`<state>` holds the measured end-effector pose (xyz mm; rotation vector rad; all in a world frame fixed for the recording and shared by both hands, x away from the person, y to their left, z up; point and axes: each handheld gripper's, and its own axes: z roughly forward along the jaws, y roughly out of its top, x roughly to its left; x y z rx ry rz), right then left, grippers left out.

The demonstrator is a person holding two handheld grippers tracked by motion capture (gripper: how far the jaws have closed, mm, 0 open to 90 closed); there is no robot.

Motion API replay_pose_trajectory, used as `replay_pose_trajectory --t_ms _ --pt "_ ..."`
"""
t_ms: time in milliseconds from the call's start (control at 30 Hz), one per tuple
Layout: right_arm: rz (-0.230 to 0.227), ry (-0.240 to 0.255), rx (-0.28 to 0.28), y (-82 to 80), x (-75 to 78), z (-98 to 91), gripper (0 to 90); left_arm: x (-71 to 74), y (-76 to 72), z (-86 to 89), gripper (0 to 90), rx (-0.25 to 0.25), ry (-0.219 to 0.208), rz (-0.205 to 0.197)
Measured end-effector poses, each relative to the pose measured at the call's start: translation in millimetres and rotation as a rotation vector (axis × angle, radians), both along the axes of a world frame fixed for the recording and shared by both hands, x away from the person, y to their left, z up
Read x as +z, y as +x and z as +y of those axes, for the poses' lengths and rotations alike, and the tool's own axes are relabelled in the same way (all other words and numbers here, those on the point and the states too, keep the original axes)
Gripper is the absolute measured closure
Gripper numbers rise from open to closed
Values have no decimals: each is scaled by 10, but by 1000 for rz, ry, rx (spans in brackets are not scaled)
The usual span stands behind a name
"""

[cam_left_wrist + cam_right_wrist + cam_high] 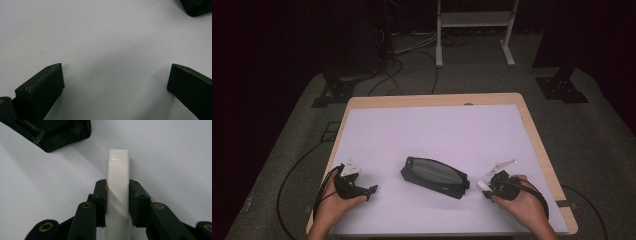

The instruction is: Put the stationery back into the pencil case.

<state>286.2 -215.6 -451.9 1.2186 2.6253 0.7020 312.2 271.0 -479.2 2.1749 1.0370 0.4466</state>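
Both hands sit at the near edge of the white-topped table with a pale wooden rim [532, 130], one at each lower corner of the high view, two grippers in all. At the person's right, the right gripper [486, 186] is clenched on a white, flat-sided plastic stick [119, 177]; in the right gripper view its two black pads press the stick's long sides. The stick's long axis runs straight along the jaws, its capped, squared end pointing out past the tips toward the middle of the table, with a seam line just below that end. It lies low over the white surface, just right of the pouch.

One black fabric zip pouch [435, 176] lies between the hands, near the front edge. Its long axis runs slantwise, from upper left to lower right in the high view, and its lower right end comes close to the stick. A corner of it shows in each gripper view.

At the person's left, the left gripper [373, 190] is released, its jaws standing wide apart over bare tabletop with nothing between them, a short way from the pouch's left end.

Beyond the pouch the white surface lies open all the way to the far rim, and wide to both side rims.
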Motion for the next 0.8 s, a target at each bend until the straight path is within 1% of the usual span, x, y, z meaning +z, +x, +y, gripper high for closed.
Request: replay_pose_trajectory --t_ms 333,500,667,800 --pt "2 3 2 7 36 2 692 0 1 1 0 0 0 1" --pt "-11 14 2 2 100 -10 692 0 0 0 0 0 -1 1" --pt "-18 42 0 5 180 -29 692 0 0 0 0 0 0 1" --pt "-33 50 6 14 249 -47 692 0 0 1 0 0 0 0"
